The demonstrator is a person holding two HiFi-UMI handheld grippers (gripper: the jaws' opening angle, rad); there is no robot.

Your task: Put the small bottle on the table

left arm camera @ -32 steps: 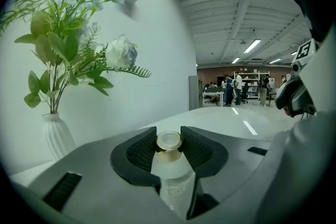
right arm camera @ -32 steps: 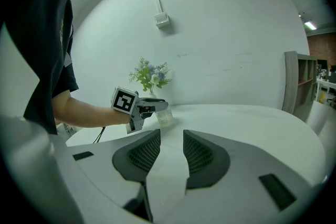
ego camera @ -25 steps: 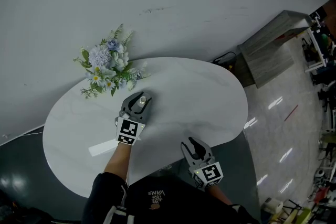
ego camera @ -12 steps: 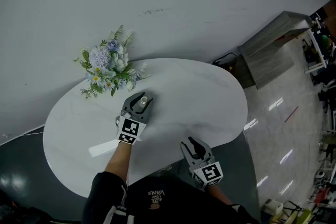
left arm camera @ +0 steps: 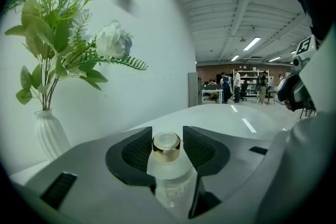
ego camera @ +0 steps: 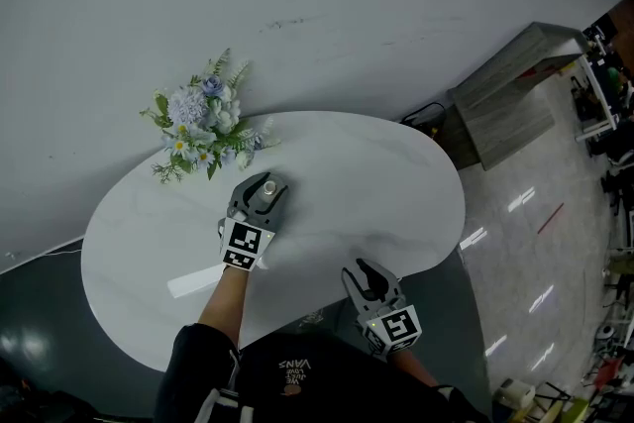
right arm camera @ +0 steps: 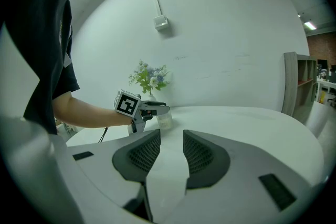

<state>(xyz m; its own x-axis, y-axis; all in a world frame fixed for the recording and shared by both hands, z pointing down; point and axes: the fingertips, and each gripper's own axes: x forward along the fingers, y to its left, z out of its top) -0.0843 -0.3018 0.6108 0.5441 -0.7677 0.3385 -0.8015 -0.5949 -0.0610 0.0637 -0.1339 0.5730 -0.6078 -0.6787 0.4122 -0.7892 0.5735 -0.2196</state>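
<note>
The small bottle (ego camera: 268, 189) is frosted glass with a gold cap and stands upright on the white oval table (ego camera: 386, 183), just in front of the flowers. My left gripper (ego camera: 260, 183) is around it. In the left gripper view the bottle (left arm camera: 167, 168) sits between the black pads (left arm camera: 137, 152), thin gaps show beside its cap, and the jaws are opening. From the right gripper view the bottle (right arm camera: 165, 121) rests on the tabletop under the left gripper (right arm camera: 156, 109). My right gripper (ego camera: 368, 276) hovers at the table's near edge, open and holding nothing.
A bunch of artificial flowers (ego camera: 203, 129) in a white ribbed vase (left arm camera: 48, 134) stands at the table's back left, against the wall and close to the bottle. A grey shelf unit (ego camera: 515, 89) stands on the floor to the right. A person's arm (right arm camera: 89, 113) reaches over the table.
</note>
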